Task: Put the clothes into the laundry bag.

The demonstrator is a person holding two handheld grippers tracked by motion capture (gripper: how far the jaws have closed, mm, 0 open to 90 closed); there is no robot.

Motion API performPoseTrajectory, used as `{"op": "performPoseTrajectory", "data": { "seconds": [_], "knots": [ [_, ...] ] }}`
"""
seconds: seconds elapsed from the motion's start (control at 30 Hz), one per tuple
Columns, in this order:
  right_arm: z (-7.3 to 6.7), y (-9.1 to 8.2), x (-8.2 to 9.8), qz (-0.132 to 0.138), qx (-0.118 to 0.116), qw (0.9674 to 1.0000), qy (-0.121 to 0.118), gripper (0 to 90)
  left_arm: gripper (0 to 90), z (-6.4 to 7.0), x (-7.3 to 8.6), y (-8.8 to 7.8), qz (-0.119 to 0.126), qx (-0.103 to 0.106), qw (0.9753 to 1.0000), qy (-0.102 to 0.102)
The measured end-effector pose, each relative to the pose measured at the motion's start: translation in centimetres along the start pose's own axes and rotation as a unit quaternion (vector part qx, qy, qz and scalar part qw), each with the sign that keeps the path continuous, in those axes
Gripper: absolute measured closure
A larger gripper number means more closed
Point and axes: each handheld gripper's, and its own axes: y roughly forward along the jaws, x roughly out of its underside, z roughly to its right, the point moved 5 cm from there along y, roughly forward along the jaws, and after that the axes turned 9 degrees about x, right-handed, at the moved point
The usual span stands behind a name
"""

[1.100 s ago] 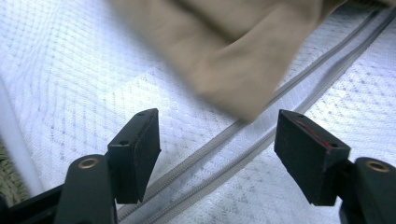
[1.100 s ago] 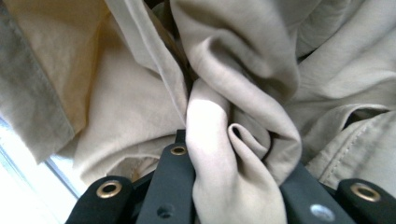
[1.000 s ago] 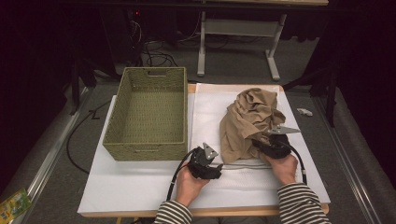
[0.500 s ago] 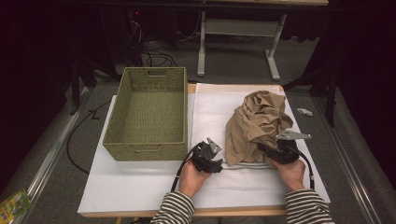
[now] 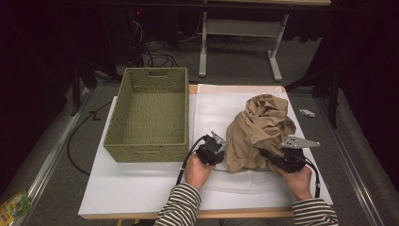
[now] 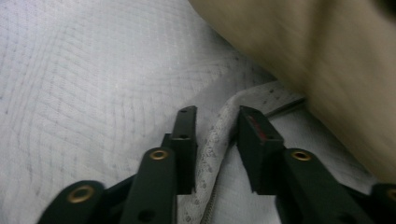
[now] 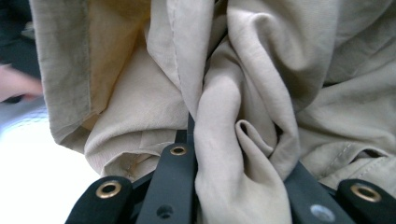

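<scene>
The right tool (image 5: 277, 159) grips the crumpled tan cloth garment (image 5: 259, 132) at its near right edge, anchoring it on the tabletop (image 5: 141, 193). The left tool (image 6: 215, 126), jaws just closing, pinches a fold of white quilted underlay (image 6: 93, 70), probably missing the garment's left hem.

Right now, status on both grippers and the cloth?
Left gripper jaws just closing, pinching a fold of the white table cover. Right gripper shut on tan garment, bunched beside the wicker basket. Nothing in the way.

Black-and-white striped sleeves (image 5: 181, 207), black tongs (image 6: 215, 140) with brass rivets, trailing black cables, grey triangular plate (image 5: 300, 141)
</scene>
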Motion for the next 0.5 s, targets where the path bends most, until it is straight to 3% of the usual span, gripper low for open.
{"op": "performPoseTrajectory", "data": {
  "seconds": [0.13, 0.27, 0.3, 0.5],
  "knots": [
    [-1.0, -1.2, 0.3, 0.008, -0.012, 0.9998, -0.017, 82.0, 85.3, -0.4, -0.7, 0.4, -0.007, 0.004, 0.9999, -0.013],
    [-1.6, -1.7, 0.9, 0.01, -0.02, 0.9994, -0.026, 82.0, 88.4, -1.0, -1.3, 0.6, -0.007, 0.022, 0.9989, -0.04],
    [-1.9, -1.9, 1.3, 0.009, -0.02, 0.9993, -0.03, 82.0, 88.7, -1.3, -1.7, 0.6, 0.001, 0.03, 0.9982, -0.053],
    [-2.9, -1.7, 2.7, -0.007, -0.021, 0.9985, -0.051, 82.0, 88.9, -1.5, -3.6, -0.9, 0.043, 0.06, 0.9941, -0.08]
  ]
}}
